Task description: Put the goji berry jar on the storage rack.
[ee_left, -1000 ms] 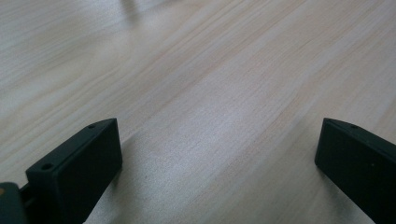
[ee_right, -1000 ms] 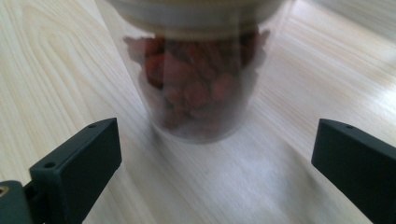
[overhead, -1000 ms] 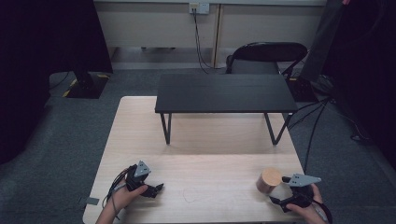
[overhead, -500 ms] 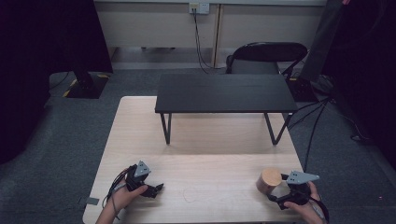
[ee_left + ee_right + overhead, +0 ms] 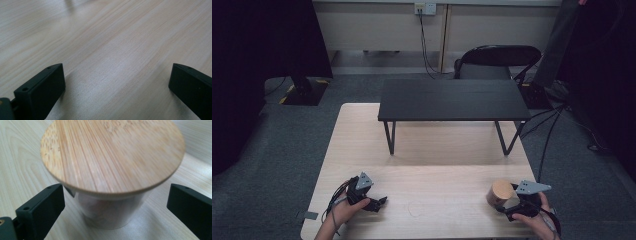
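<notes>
Bamboo lid hides the jar's contents between spread right tongs.

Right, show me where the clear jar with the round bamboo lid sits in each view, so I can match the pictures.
High view: the clear jar with the round bamboo lid stands at lower right, just in front of the right gripper.
Left gripper view: bare wood between the open jaws; the jar is not in this picture.
Right gripper view: the jar is central, between the open jaws, neither touching it.
Shared landmark: the light wooden table.
</notes>
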The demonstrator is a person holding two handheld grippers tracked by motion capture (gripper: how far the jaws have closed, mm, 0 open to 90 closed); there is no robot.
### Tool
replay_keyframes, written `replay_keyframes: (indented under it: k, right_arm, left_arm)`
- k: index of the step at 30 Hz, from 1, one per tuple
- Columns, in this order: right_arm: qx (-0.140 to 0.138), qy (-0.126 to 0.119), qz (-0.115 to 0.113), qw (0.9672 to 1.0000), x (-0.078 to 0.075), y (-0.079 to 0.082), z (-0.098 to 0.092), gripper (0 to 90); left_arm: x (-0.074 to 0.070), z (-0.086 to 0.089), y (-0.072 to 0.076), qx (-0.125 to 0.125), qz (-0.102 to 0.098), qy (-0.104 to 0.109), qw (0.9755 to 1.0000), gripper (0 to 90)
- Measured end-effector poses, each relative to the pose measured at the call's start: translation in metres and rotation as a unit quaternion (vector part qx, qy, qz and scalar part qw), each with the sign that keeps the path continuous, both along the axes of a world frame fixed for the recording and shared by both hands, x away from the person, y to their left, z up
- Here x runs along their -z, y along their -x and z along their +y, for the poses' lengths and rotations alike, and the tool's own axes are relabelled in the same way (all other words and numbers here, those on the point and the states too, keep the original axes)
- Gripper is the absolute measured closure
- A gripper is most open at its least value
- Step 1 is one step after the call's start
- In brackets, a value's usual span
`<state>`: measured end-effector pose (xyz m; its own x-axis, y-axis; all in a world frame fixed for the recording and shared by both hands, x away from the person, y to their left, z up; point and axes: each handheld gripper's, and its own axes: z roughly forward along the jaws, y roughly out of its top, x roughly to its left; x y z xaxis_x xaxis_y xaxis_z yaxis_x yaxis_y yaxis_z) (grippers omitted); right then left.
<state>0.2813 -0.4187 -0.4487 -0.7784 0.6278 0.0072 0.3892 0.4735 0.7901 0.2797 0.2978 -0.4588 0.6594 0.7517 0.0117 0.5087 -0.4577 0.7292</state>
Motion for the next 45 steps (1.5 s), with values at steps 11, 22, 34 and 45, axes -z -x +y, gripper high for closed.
replay_keyframes:
  k: [11,22,34,45]
  right_arm:
    - [0.01,0.004,-0.005,0.9999,0.0,0.0,0.006,7.6]
    - [-0.011,0.006,-0.02,0.9997,0.001,-0.001,0.007,19.0]
    - [-0.018,-0.002,-0.022,0.9996,0.003,-0.001,0.007,25.7]
    - [-0.01,0.01,-0.031,0.9994,-0.003,0.003,0.012,25.8]
  left_arm:
    - [0.0,0.0,0.0,0.001,0.0,-0.001,1.0,0.0]
    - [0.0,0.0,0.0,0.0,0.0,0.0,1.0,0.0]
    - [0.0,0.0,0.0,0.0,0.0,0.0,1.0,0.0]
    - [0.0,0.0,0.0,0.0,0.0,0.0,1.0,0.0]
